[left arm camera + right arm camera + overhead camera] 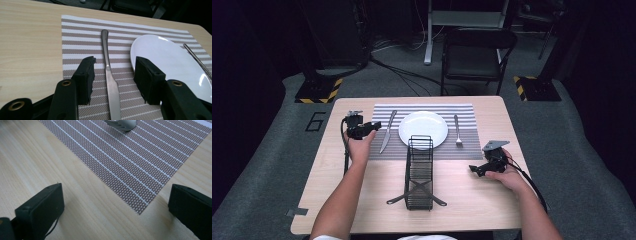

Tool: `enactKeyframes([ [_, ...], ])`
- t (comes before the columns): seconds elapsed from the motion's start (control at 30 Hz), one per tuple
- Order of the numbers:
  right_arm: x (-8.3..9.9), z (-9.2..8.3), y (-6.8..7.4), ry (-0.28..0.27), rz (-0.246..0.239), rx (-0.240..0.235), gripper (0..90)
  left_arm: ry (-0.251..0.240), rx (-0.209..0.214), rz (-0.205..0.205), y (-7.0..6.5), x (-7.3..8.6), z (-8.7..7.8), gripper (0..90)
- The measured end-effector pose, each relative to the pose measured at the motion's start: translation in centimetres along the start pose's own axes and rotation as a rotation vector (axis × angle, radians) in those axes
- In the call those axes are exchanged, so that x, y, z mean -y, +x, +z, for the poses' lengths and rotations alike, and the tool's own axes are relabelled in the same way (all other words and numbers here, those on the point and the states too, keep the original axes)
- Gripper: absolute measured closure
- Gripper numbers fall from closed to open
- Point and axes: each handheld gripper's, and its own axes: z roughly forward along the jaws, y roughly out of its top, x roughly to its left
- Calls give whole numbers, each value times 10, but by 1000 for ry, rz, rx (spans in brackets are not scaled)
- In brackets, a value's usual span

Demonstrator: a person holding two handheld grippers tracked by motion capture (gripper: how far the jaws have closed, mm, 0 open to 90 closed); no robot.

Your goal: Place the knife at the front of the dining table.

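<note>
High view: left gripper (pixel 373 125) is held over the left edge of the striped placemat (pixel 467 112), just beside the knife (pixel 387 131). Knife lies flat on the mat left of the white plate (pixel 423 129), long axis running away from the person, handle at the far end, blade toward the near edge of the mat. Left gripper view: knife (pixel 110 75) is seen running straight up between the two jaws, which stand apart on either side of the blade with clear gaps, no pad touching it; gripper is lifted off the mat rather than down on the knife. No earlier picture is given, so nothing is said on motion. Plate (pixel 172 60) sits just beside the right-hand jaw in that view, so any sideways shift that way risks clipping the rim. Fork (pixel 457 131) lies on the far side of the plate, parallel to the knife, near the right gripper (pixel 478 170), which rests low over bare table (pixel 362 200) at the near right corner of the mat. Right gripper view: jaws are set wide apart, nothing between them, mat corner (pixel 140 170) ahead, fork handle end (pixel 122 123) at the top edge. Wire rack (pixel 419 172) stands between the two hands, near edge of the plate just behind it; it blocks a direct path across the middle. Left hand is judged clearly nearer the knife; the jaws straddle the blade across its width, so a straight drop would meet it.
</note>
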Motion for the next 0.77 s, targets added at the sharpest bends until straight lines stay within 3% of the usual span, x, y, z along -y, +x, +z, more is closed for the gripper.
enactKeyframes([
  [0.17, 0, 0, 0, -1, 0, 1, 0, -4, 3, 42, -2, 2, -15, 494],
  [0.3, 0, 0, 0, -1, 1, 2, 0, -4, -4, 110, -5, 6, -27, 484],
  [0.4, 0, 0, 0, 0, 0, 1, 0, 25, -10, 168, -6, 15, -37, 478],
  [0.67, 0, 0, 0, -1, 1, 1, 0, 42, 11, 179, 2, 34, -48, 465],
  [0.77, 0, 0, 0, -1, 1, 1, 0, 60, -3, 184, 8, 43, -53, 461],
])
